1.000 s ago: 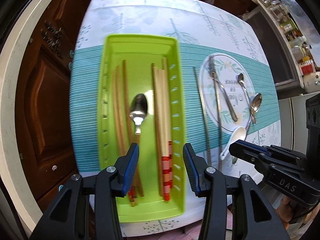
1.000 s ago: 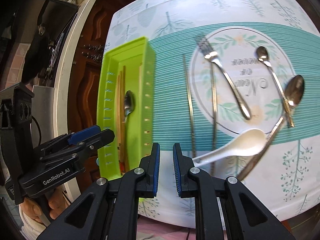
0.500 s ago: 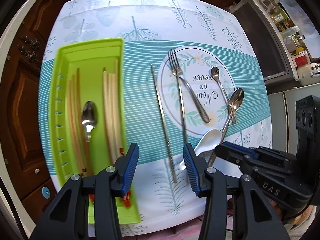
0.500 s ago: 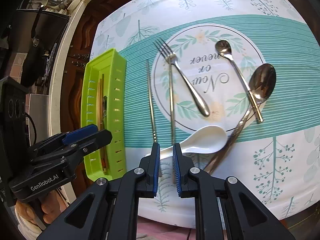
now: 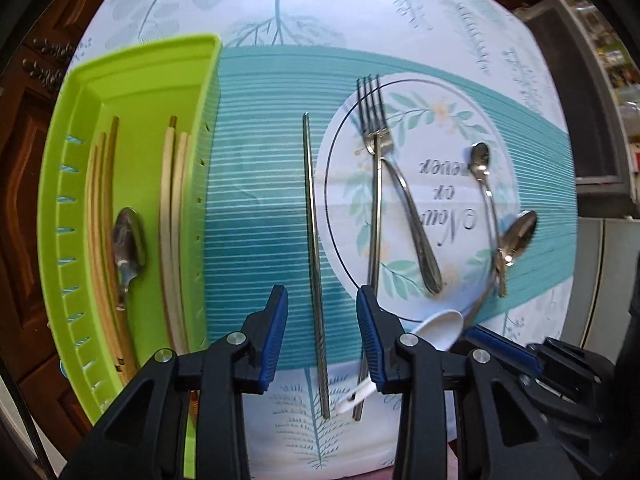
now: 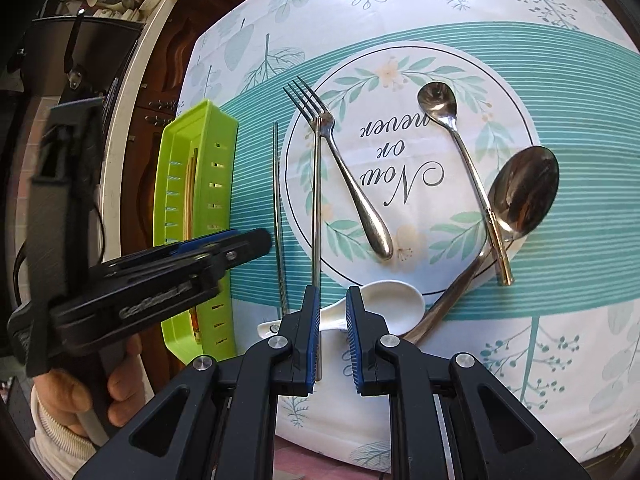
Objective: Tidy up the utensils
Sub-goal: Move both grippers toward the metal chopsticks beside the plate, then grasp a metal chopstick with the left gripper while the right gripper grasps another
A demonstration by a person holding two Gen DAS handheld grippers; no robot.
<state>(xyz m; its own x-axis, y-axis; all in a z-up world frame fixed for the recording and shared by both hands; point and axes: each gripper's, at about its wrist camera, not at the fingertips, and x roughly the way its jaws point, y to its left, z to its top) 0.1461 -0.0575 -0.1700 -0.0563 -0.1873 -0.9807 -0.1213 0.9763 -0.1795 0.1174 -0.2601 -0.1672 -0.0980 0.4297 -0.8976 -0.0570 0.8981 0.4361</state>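
Note:
A green tray [image 5: 140,56] at the left holds wooden chopsticks [image 5: 174,220] and a metal spoon [image 5: 129,240]. On the cloth lie two metal chopsticks [image 5: 314,248] [image 5: 375,220], a fork [image 5: 404,208], a small spoon [image 5: 486,184], a large spoon [image 5: 516,236] and a white ceramic spoon [image 5: 440,330]. My left gripper [image 5: 322,304] points down over the left metal chopstick. Its jaws are closing with the chopstick between them, untouched. My right gripper [image 6: 332,300] hovers over the white spoon's [image 6: 392,304] handle with a narrow gap and nothing in it.
The small table's patterned cloth [image 6: 560,360] ends close to the near edge. Dark wooden cabinet doors [image 5: 24,200] stand behind the tray. A hand [image 6: 72,396] holds the left gripper's handle [image 6: 180,276] beside the tray [image 6: 220,168].
My left gripper left the tray, moved right and down over the metal chopstick, and its jaws narrowed. My right gripper drifted right and closer to the white spoon's handle.

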